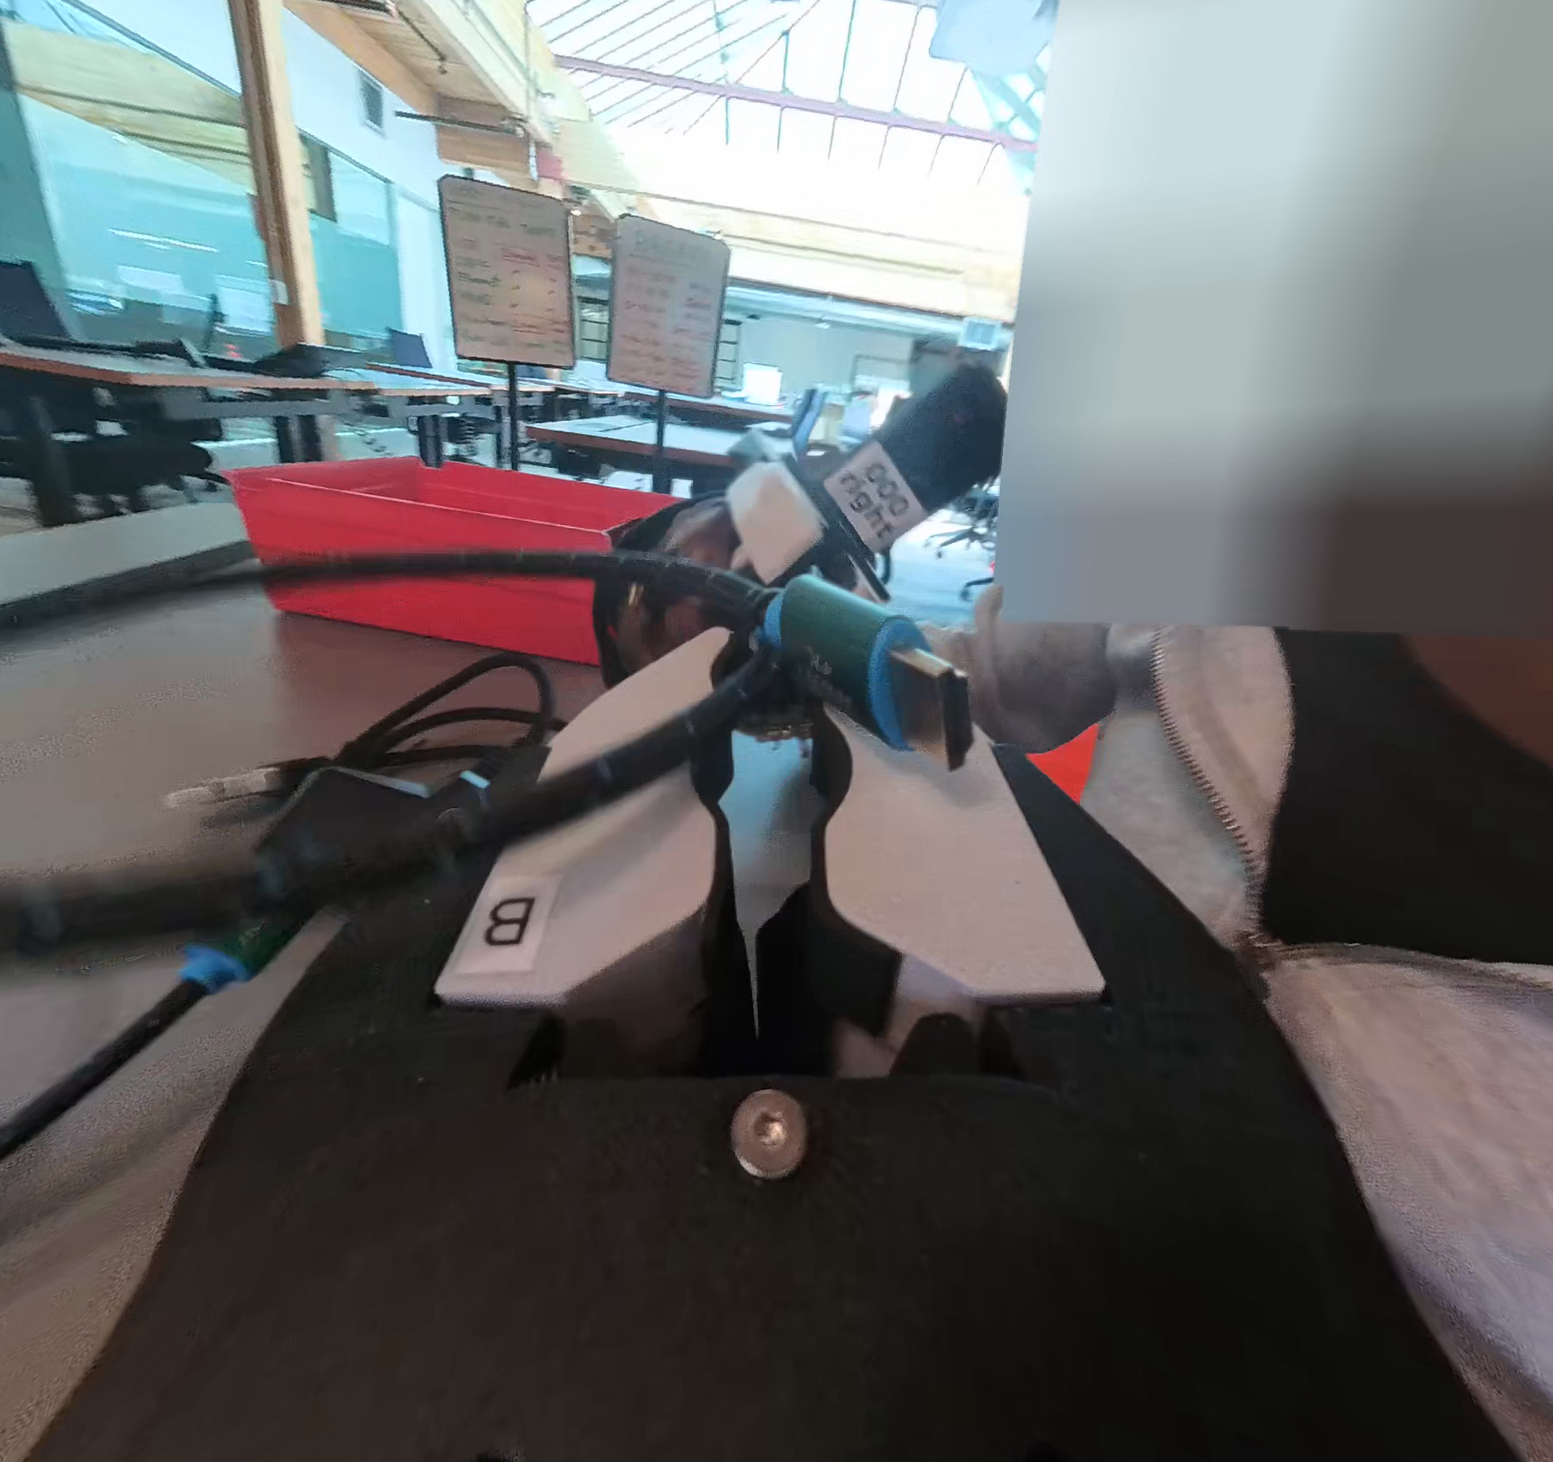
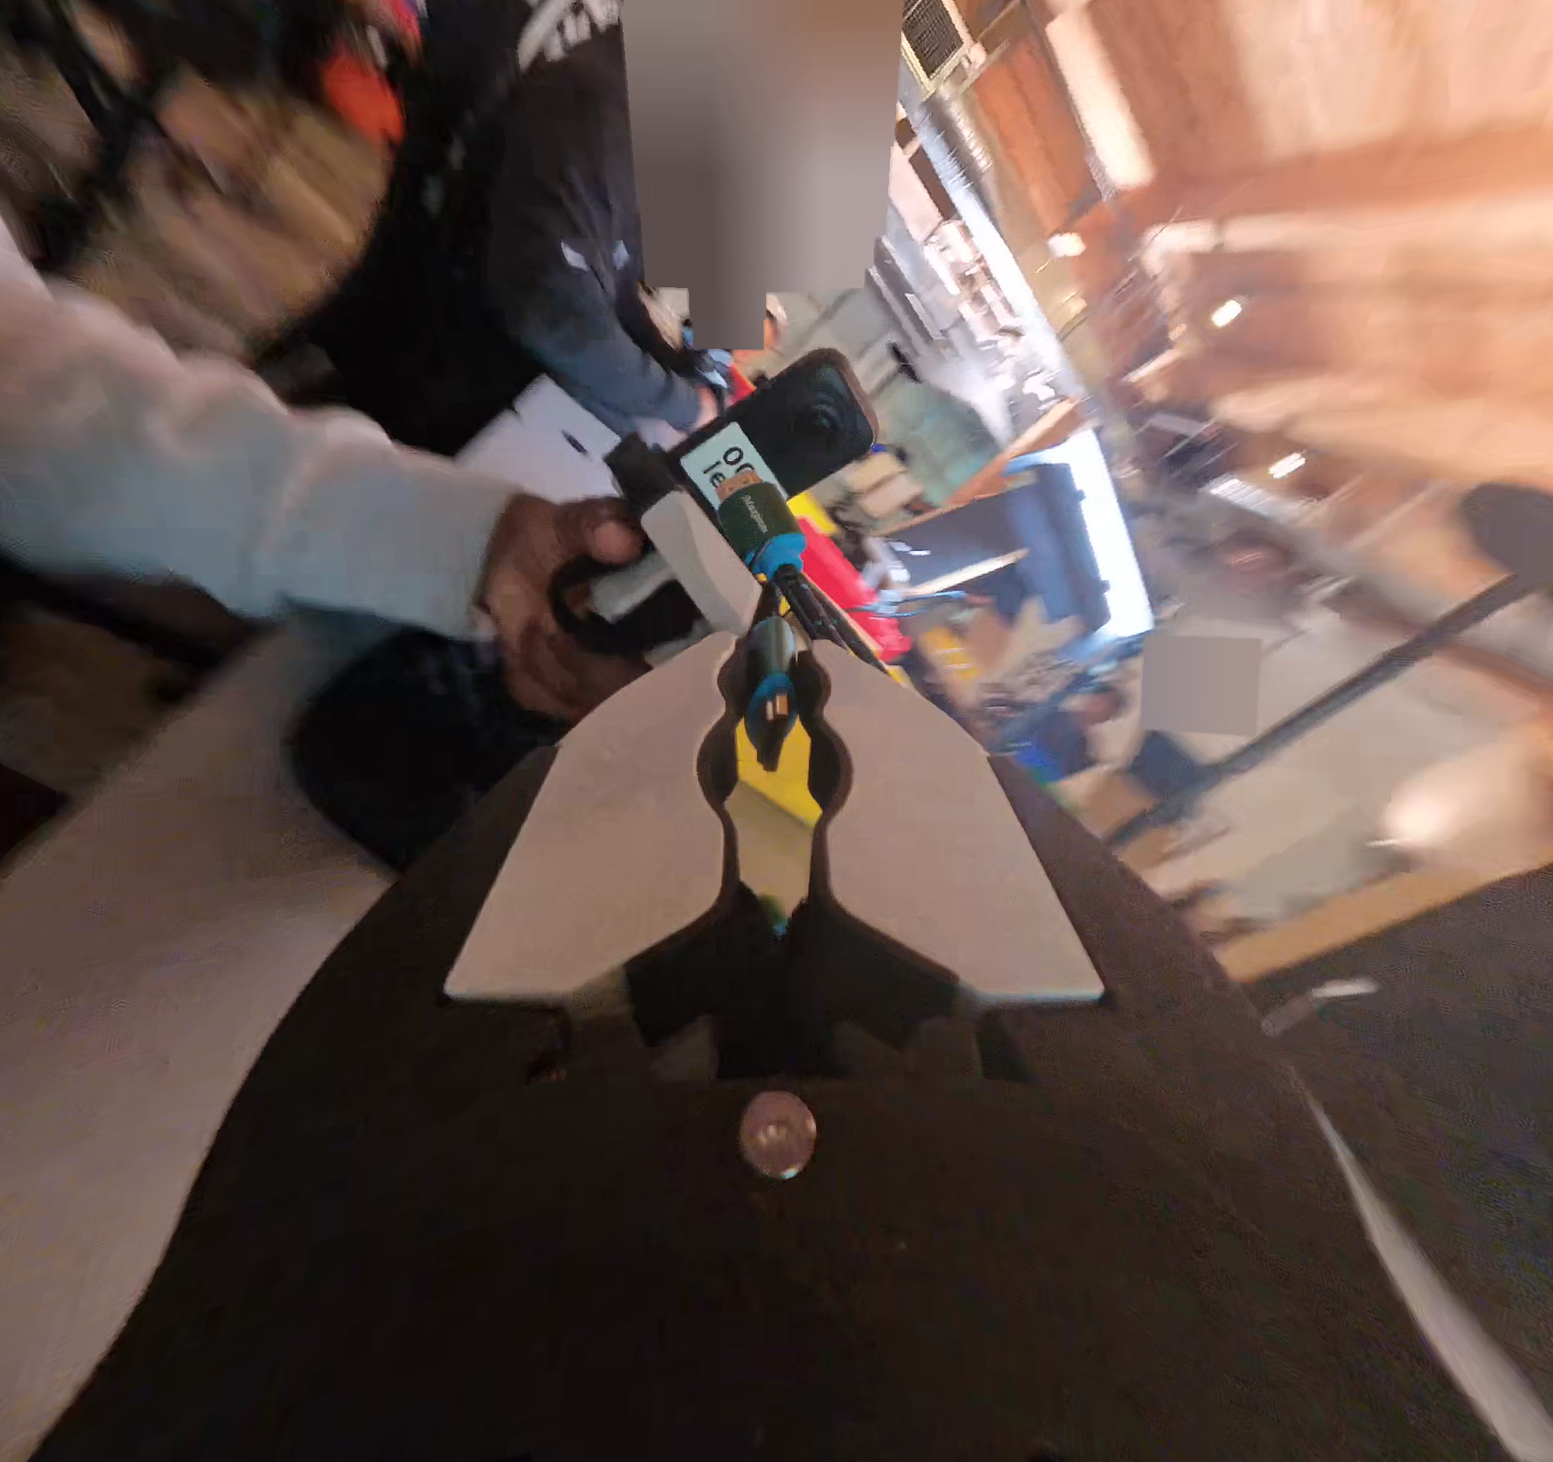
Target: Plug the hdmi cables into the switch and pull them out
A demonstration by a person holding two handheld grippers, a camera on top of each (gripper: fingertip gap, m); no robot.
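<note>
While your left claw (image 1: 777,715) pinches the black cable just behind a green HDMI plug (image 1: 849,657) whose metal tip points right, your right claw (image 2: 773,682) clamps a second green plug (image 2: 771,686). Left of them the black switch (image 1: 361,825) lies on the bench (image 1: 168,690), a red tray (image 1: 420,539) beyond.

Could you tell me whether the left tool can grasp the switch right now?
Probably not yet: the left tool is shut on a green HDMI plug, though the switch lies nearby to its left.
</note>
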